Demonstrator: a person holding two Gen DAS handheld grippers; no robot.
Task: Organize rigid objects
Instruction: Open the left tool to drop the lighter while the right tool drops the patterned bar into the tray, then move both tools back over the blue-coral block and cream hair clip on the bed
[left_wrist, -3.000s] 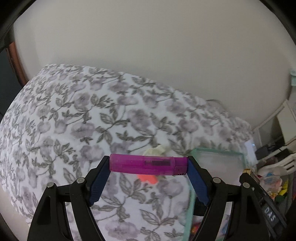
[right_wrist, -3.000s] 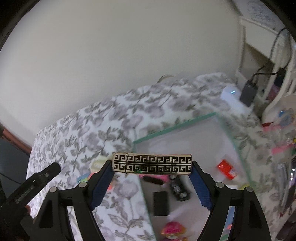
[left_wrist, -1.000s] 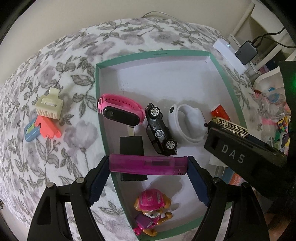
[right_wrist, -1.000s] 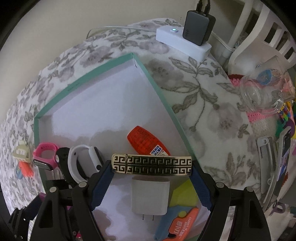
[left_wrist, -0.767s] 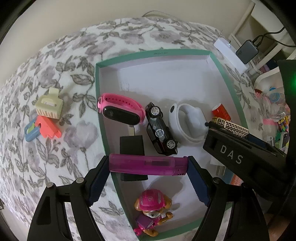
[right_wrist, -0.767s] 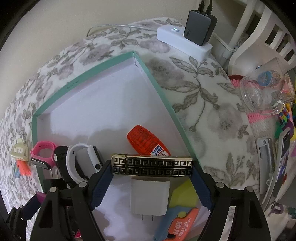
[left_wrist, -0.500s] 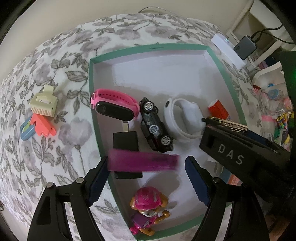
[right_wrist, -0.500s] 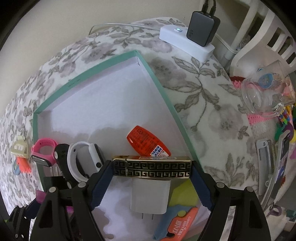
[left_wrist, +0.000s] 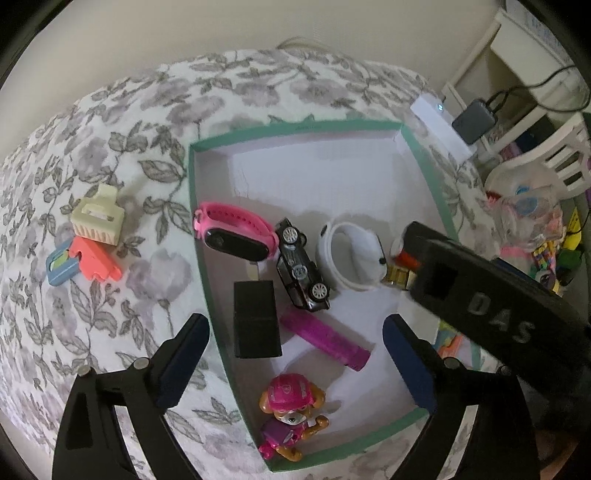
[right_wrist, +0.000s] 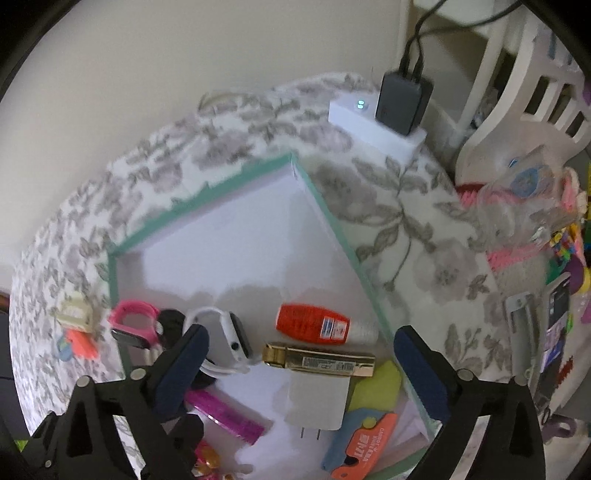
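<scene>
A green-rimmed white box (left_wrist: 195, 206) sits on the floral cloth. My left gripper (left_wrist: 295, 354) is open above its near end. The purple lighter (left_wrist: 325, 339) lies loose in the box, beside the black charger block (left_wrist: 255, 319); it also shows in the right wrist view (right_wrist: 225, 411). My right gripper (right_wrist: 301, 369) is open over the box (right_wrist: 343, 247). The gold patterned lighter (right_wrist: 319, 360) lies in the box across the white plug (right_wrist: 317, 400), below the orange bottle (right_wrist: 314, 325).
The box also holds a pink band (left_wrist: 236, 236), a toy car (left_wrist: 301, 273), a white watch (left_wrist: 351, 258) and a pink dog figure (left_wrist: 290, 417). A cream clip (left_wrist: 98, 216) and coral key toy (left_wrist: 92, 260) lie left on the cloth. A power strip (right_wrist: 376, 123) sits behind.
Both grippers opened. The purple lighter dropped from the left gripper into the box, and the gold lighter dropped from the right gripper onto the white plug.
</scene>
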